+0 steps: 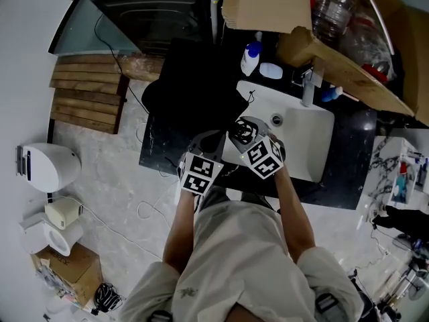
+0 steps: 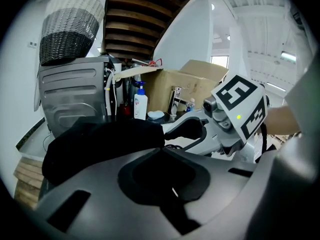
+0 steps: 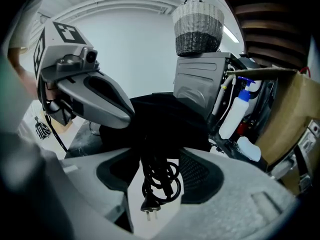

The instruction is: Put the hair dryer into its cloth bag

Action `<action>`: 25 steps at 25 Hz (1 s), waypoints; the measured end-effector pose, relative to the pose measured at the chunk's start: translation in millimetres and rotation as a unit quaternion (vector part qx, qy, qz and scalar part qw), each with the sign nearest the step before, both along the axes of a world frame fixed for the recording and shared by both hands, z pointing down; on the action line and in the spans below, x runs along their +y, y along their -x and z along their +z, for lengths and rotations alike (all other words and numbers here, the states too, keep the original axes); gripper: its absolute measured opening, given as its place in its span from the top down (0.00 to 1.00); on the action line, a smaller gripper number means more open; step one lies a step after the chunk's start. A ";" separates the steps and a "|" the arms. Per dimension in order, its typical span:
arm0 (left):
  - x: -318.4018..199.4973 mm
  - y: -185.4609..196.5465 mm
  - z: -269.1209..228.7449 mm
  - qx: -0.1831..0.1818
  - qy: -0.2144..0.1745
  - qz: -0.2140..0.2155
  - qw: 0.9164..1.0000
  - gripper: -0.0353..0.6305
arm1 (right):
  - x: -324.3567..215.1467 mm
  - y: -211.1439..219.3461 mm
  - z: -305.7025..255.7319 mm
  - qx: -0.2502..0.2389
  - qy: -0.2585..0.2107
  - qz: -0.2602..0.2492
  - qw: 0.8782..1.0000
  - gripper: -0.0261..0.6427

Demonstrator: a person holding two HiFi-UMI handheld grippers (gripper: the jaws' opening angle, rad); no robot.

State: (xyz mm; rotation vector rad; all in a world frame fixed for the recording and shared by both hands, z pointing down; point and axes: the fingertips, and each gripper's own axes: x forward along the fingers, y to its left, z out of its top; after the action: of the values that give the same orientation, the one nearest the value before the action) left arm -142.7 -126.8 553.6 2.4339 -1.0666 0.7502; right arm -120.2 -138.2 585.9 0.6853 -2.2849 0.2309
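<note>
Black cloth bag (image 1: pixel 191 92) on desk (image 1: pixel 350 149) left of sink (image 1: pixel 323 123), hair dryer hidden inside, axis unreadable, its coiled cord (image 3: pixel 159 181) trailing nearward between right gripper's (image 3: pixel 157 154) parted fingers (image 3: pixel 240 194), left gripper's (image 2: pixel 161 153) fingers pinching bag.

We find the cloth bag (image 1: pixel 194 96) on the counter (image 1: pixel 157 156), left of the sink (image 1: pixel 305 139). The faucet (image 1: pixel 308 86) stands behind the sink, a pump bottle (image 1: pixel 251 58) to its left, and a cardboard box (image 1: pixel 265 2) behind the bottle. Behind the bag, a basket (image 2: pixel 67 26) sits on the washing machine (image 2: pixel 75 96). Wooden steps (image 1: pixel 87 92) lie left of the counter. The power cord (image 3: pixel 159 179) hangs from the bag between the jaws of the right gripper (image 3: pixel 157 151). The left gripper (image 2: pixel 160 150) is just left of it, at the bag's near edge.
</note>
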 end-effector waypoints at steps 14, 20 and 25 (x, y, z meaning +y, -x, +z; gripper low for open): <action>-0.3 2.4 0.6 -0.004 0.003 -0.003 1.000 0.93 | 22.3 -36.2 5.3 -0.006 0.033 0.027 0.999 0.56; -0.1 3.1 1.9 -0.006 0.003 -0.004 1.000 0.93 | 27.8 -45.2 39.1 0.009 0.072 0.022 0.997 0.52; 0.8 3.1 2.8 -0.007 0.004 -0.004 1.000 0.93 | 25.7 -40.0 62.7 0.013 0.086 0.015 0.996 0.51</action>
State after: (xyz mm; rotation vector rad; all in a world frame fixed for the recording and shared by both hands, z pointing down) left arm -145.8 -126.0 556.4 2.4202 -1.0769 0.7674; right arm -80.2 -112.4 648.5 0.6295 -2.1996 0.4252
